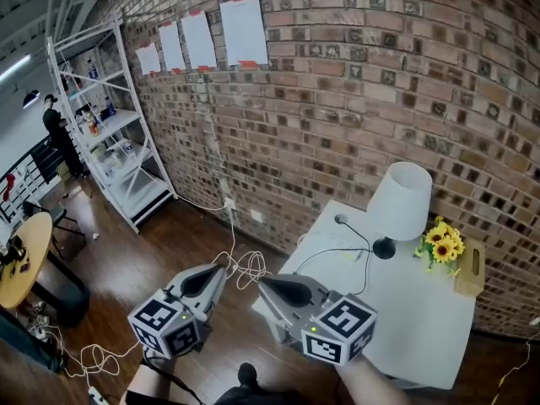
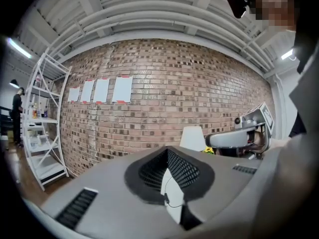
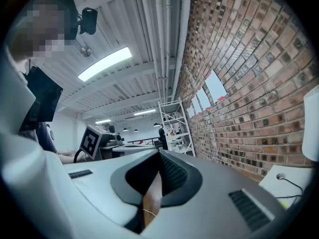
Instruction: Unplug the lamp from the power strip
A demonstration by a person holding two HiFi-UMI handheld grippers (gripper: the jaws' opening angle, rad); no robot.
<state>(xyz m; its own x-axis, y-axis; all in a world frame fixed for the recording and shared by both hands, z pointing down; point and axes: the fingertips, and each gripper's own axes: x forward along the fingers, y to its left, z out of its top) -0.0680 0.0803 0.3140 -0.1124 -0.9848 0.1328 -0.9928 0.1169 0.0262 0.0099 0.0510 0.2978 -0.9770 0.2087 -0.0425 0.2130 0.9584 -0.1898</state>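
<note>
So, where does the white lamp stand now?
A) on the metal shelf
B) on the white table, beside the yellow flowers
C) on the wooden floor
B: the lamp stands on the white table, with the yellow sunflowers just beside it.

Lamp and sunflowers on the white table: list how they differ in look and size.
The lamp has a white shade and dark base; the sunflowers are yellow with green leaves. The lamp is clearly the bigger of the two. A black cord runs from the lamp's base across the table; the sunflowers have none and sit beside a wooden box. Both stand at the table's far side, near the brick wall.
</note>
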